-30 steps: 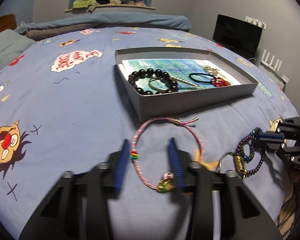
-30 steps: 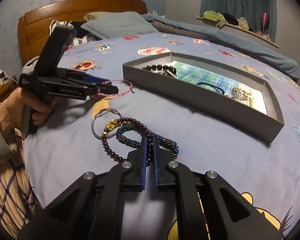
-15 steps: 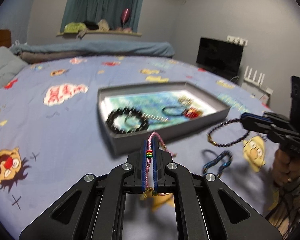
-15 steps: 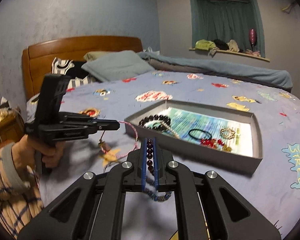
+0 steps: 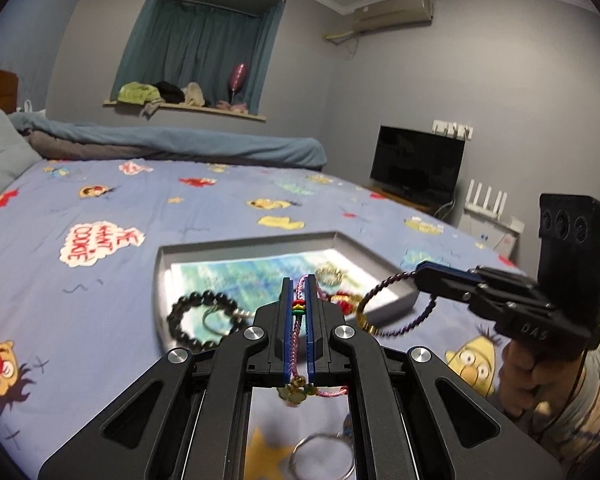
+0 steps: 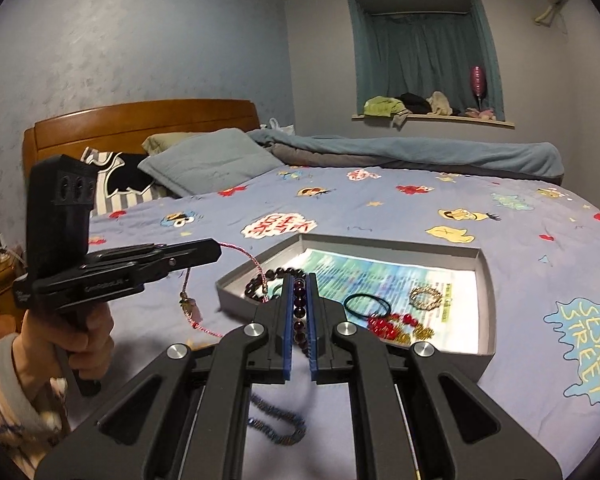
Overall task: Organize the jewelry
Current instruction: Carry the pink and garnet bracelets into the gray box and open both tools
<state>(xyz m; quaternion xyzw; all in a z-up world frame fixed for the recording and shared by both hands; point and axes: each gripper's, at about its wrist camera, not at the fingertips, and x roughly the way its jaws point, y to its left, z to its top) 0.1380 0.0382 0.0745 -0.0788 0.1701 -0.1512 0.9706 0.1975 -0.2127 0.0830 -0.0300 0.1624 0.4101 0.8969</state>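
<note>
My left gripper [image 5: 299, 280] is shut on a pink cord bracelet [image 5: 298, 320] with a gold charm, held above the bed near the grey tray [image 5: 188, 250]. It also shows in the right wrist view [image 6: 216, 250] with the pink bracelet [image 6: 256, 262] dangling. My right gripper [image 6: 299, 280] is shut on a dark red bead bracelet [image 6: 299, 304], also lifted; in the left wrist view it [image 5: 420, 268] hangs the dark bracelet [image 5: 384, 284] by the tray's right corner. The tray [image 6: 486, 280] holds a black bead bracelet [image 5: 196, 320], a black hair tie [image 6: 366, 306], red beads [image 6: 384, 324] and a gold piece [image 6: 426, 296].
A blue bead bracelet [image 6: 276, 426] and a key ring [image 5: 324, 454] lie on the cartoon bedsheet [image 5: 100, 280] below the grippers. Pillows [image 6: 208, 162] and a wooden headboard [image 6: 140, 120] are at the far left. A TV [image 5: 418, 170] stands beyond the bed.
Both grippers have risen from the sheet with their bracelets and moved toward the tray. The left closed on the pink bracelet a second ago.
</note>
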